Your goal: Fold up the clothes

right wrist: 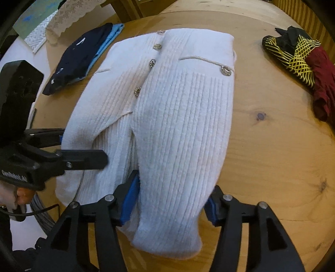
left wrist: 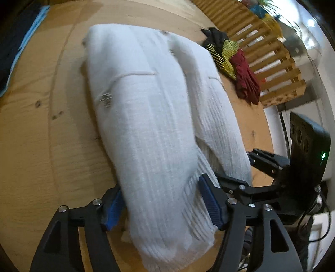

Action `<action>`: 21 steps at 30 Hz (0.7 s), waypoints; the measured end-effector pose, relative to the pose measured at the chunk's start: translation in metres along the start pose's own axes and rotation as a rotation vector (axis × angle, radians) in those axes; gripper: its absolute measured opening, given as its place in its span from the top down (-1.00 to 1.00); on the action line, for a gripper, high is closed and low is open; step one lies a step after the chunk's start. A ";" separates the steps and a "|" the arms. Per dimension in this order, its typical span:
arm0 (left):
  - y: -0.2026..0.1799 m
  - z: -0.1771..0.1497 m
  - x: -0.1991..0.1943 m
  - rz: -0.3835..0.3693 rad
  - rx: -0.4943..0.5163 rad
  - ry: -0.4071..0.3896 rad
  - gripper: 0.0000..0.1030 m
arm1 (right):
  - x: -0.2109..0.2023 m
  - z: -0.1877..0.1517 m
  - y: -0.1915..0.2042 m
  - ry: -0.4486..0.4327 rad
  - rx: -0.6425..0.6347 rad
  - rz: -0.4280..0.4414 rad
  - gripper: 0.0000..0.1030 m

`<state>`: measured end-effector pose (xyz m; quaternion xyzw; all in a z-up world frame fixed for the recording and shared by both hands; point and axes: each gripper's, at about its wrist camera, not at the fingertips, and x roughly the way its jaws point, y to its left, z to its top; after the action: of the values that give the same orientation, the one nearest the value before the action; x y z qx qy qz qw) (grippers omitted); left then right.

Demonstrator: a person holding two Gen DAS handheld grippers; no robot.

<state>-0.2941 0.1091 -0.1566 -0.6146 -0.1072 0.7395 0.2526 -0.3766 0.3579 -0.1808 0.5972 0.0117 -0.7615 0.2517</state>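
Note:
A white ribbed cardigan (left wrist: 150,117) with silver buttons (right wrist: 152,62) lies folded lengthwise on the round wooden table (right wrist: 276,150). Its near end bulges up between the blue pads of both grippers. My left gripper (left wrist: 162,204) straddles the left sleeve fold; its jaws stand apart and the right pad face shows bare, so it is open. My right gripper (right wrist: 169,206) is open wide around the right fold. In the right wrist view the left gripper (right wrist: 83,147) reaches over the cardigan's left edge, held by a hand (right wrist: 21,194). The right gripper (left wrist: 240,167) shows at the cardigan's right edge.
Folded navy and light-blue clothes (right wrist: 79,60) lie at the table's far left. A black-and-yellow garment (right wrist: 293,52) and a dark red one (right wrist: 322,83) sit at the far right, beside a slatted wooden bench (left wrist: 268,46). A lace cloth (right wrist: 69,16) lies beyond the table.

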 end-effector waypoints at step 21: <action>-0.015 -0.005 -0.009 0.159 0.214 0.109 0.23 | 0.000 0.002 0.003 0.099 -0.192 -0.261 -0.05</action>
<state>-0.2845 0.1164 -0.1431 -0.6298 0.0351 0.7300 0.2630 -0.3773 0.3544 -0.1793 0.6004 0.1746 -0.7528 0.2056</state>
